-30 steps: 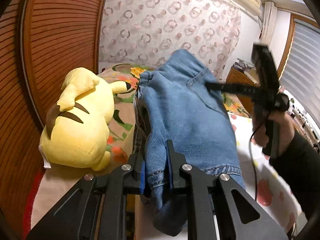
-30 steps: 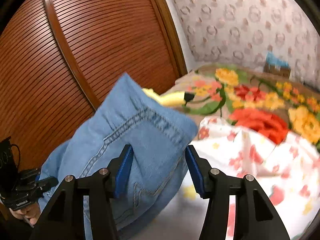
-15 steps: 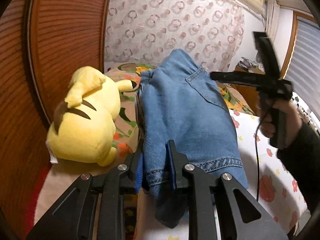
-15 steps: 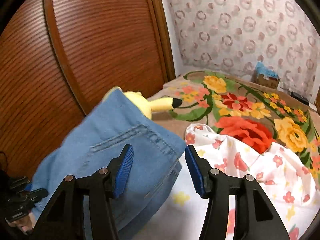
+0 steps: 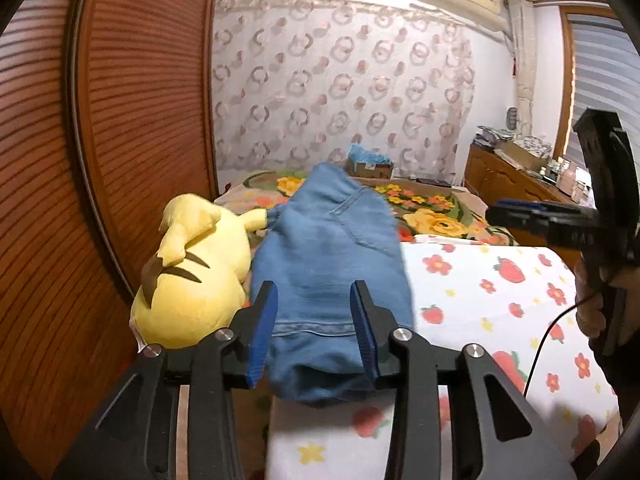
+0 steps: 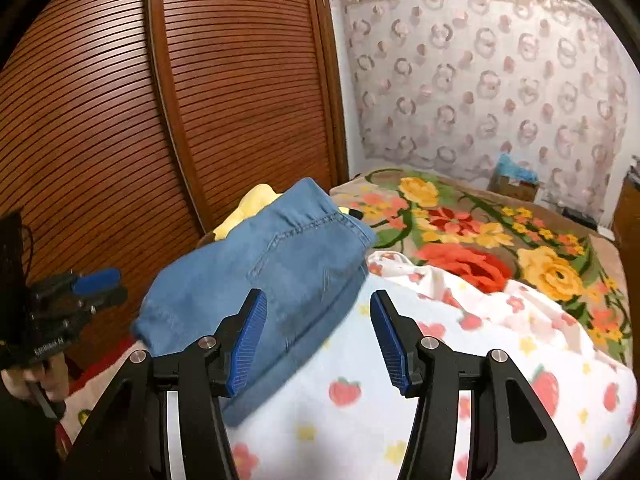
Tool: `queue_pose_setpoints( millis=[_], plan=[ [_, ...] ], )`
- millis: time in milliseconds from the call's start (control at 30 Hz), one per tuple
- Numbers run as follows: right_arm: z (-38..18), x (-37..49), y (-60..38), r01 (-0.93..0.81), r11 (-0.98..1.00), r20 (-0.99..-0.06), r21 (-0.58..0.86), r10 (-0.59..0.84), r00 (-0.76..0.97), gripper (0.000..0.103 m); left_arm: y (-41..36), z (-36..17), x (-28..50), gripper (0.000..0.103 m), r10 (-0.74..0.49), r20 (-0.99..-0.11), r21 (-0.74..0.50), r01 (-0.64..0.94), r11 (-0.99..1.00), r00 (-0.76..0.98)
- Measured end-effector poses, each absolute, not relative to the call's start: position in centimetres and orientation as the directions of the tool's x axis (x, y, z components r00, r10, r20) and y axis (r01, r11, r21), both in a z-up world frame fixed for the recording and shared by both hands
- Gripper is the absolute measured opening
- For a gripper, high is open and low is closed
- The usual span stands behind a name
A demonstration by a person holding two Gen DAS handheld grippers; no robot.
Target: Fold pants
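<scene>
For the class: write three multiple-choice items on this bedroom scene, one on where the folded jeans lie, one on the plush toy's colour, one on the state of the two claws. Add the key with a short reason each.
1. The folded jeans lie
A. on the strawberry-print blanket
B. on the floor
C. on the dresser

2. The plush toy beside the jeans is
A. red
B. yellow
C. green

3. The left claw and right claw are
A. both clamped on denim
B. both open
C. both holding the toy

Key: 1 A, the strawberry-print blanket shows under them; 2 B, yellow body with brown stripes; 3 B, blue pads stand apart, pressing nothing, the left claw's having just opened.
</scene>
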State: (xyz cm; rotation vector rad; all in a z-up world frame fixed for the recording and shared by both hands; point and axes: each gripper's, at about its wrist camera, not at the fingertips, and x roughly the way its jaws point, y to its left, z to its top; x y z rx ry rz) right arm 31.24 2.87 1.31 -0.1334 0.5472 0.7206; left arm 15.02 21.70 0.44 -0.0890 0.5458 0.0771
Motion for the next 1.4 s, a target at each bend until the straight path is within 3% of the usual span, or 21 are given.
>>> queue_pose_setpoints(
  millis=[133,200,267,367,500,767,967,1400],
  plan=[
    [2.1,26.9,0.1,-0.643,0.763,-0.503,0.067,0.582,0.639,0.056,19.7,1.4,13.8,0.042,0.030,-0.505,-0.062,-0.071,0.996,0.863],
    [2.4,24.6,-1.7,-0.633,0.771,-0.491,0.064,0.577,0.653,0.056,18.5,1.8,13.1,0.052,0.021,-0.497,-0.057,-0.057,0.997,0.867],
    [2.6,22.9,-3.1,-0.622,0.781,-0.482,0.060,0.568,0.667,0.056,17.3,2.1,12.5,0.054,0.003,-0.492,-0.055,-0.035,0.998,0.871],
    [2.7,20.4,-5.1,-0.604,0.794,-0.469,0.061,0.557,0.685,0.056,15.7,2.2,11.7,0.075,-0.027,-0.482,-0.061,-0.003,0.998,0.876],
    [2.8,17.2,-7.6,-0.574,0.817,-0.457,0.060,0.534,0.712,0.056,13.4,2.5,10.7,0.086,-0.063,-0.476,-0.063,0.038,0.997,0.877],
    [3.5,9.9,-11.7,-0.472,0.880,-0.422,0.055,0.449,0.787,0.056,8.5,3.5,8.3,0.087,-0.090,-0.436,-0.053,0.074,0.996,0.895],
    [5.5,4.8,-13.2,-0.368,0.929,-0.392,0.031,0.350,0.851,0.065,6.5,4.7,7.1,0.087,-0.118,-0.429,-0.078,0.093,0.993,0.896],
    [6.7,-0.7,-12.1,-0.282,0.959,-0.332,0.011,0.270,0.904,0.066,4.3,5.6,6.1,0.087,-0.056,-0.434,-0.039,0.043,0.998,0.899]
  ],
)
